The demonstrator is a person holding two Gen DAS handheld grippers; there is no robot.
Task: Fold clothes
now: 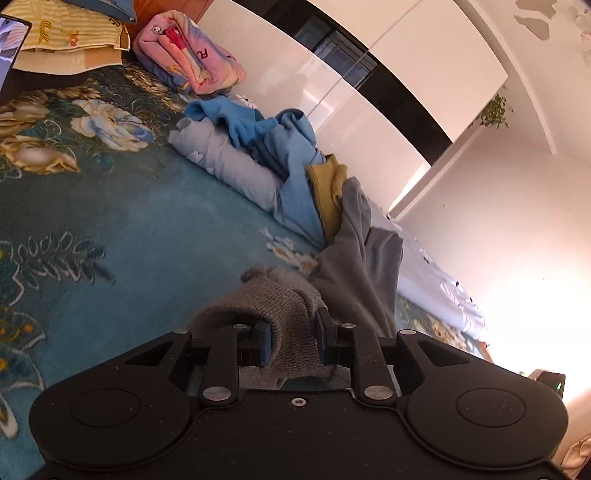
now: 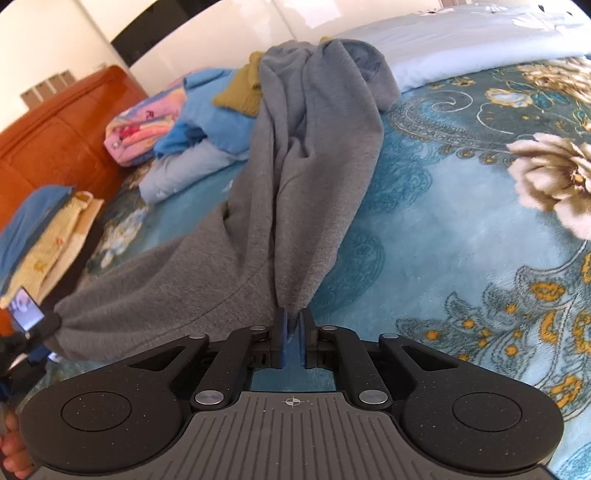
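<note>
A grey sweatshirt-like garment (image 2: pixel 303 166) stretches from the clothes heap toward me over the teal floral bedspread (image 2: pixel 461 221). My right gripper (image 2: pixel 293 321) is shut on a pinched fold of it, the blue pads nearly touching. In the left wrist view the same grey garment (image 1: pixel 358 258) hangs to the right, and its ribbed knit edge (image 1: pixel 280 295) is bunched thickly between the pads of my left gripper (image 1: pixel 293 332), which is shut on it. The right wrist view shows the garment's other end gathered at the far left edge, where it meets a black device.
Behind the garment lies a heap: blue clothes (image 1: pixel 258 129), an olive knit (image 1: pixel 327 188), a pale blue folded piece (image 1: pixel 229 166). A pink patterned bundle (image 1: pixel 184 55) and a yellow striped stack (image 1: pixel 66 33) sit by the orange headboard (image 2: pixel 55 129). A pale duvet (image 2: pixel 461 44) lies beyond.
</note>
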